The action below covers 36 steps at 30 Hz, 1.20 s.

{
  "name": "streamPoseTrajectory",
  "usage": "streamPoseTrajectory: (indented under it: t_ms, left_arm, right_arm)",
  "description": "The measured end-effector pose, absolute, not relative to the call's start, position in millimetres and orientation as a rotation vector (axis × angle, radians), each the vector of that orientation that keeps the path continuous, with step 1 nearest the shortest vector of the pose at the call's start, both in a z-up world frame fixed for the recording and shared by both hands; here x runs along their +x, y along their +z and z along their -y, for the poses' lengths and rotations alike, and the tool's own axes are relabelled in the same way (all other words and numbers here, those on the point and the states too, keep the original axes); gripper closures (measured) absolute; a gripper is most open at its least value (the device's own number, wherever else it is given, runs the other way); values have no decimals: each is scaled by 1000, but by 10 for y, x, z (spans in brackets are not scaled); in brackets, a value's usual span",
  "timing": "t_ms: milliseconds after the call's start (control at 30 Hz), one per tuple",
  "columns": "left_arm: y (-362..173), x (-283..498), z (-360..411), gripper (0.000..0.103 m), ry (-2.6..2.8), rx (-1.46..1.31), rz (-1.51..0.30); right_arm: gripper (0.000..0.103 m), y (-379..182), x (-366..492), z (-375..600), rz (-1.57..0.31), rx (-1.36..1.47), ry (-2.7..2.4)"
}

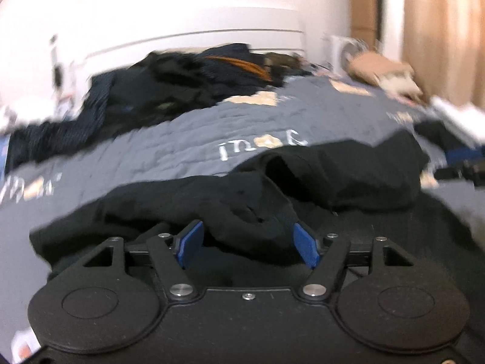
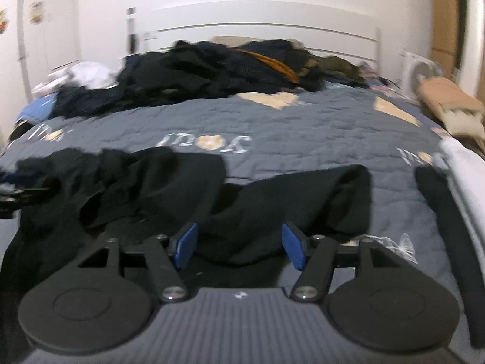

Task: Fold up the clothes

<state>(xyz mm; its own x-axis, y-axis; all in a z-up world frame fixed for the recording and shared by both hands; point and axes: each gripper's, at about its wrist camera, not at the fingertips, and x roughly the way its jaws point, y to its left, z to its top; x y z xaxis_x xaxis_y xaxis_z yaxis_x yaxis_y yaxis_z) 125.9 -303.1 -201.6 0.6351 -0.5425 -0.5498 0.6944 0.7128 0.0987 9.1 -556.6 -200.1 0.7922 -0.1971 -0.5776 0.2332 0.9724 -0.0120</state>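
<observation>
The left claw [image 1: 248, 244] is spread wide, its two blue pads [image 1: 191, 244] apart with rumpled cloth of the black garment [image 1: 212, 206] lying between them, gripped by neither. The right claw [image 2: 239, 247] is equally wide open and holds nothing; its pads [image 2: 185, 245] hover just over the same black garment [image 2: 272, 200]. The garment lies crumpled on the near part of the grey quilted bedspread [image 2: 303, 127], its long axis running roughly across the bed, left to right. In the right wrist view one flatter section reaches right, a bunched section left. A pile of dark clothes [image 2: 212, 69] sits at the far end by the white headboard [image 2: 251, 21]. Both views are blurred.
</observation>
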Motion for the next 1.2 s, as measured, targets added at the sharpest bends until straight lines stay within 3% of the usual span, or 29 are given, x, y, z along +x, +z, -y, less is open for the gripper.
streamPoseTrajectory:
  t_ms: [400, 567, 667, 733, 800, 1200]
  left_arm:
    - [-2473, 962, 3574, 36, -775, 775, -378]
    - [-2582, 1025, 3668, 36, -756, 805, -384]
    - [-2618, 1097, 3676, 51, -758, 802, -423]
    - [-2583, 1143, 3657, 75, -769, 774, -451]
    - [-2496, 1262, 3593, 82, -771, 694, -481]
    - [-1488, 2246, 3698, 91, -665, 531, -439]
  right_arm:
    - [38, -2010, 110, 5465, -597, 13, -164]
    - [37, -1977, 110, 5476, -580, 47, -149]
    - [36, -1965, 116, 5476, -579, 58, -135]
    - [36, -1957, 120, 5476, -578, 65, -125]
    - [36, -1945, 118, 5486, -575, 77, -121]
    - [35, -1972, 1, 5836, -557, 234, -179]
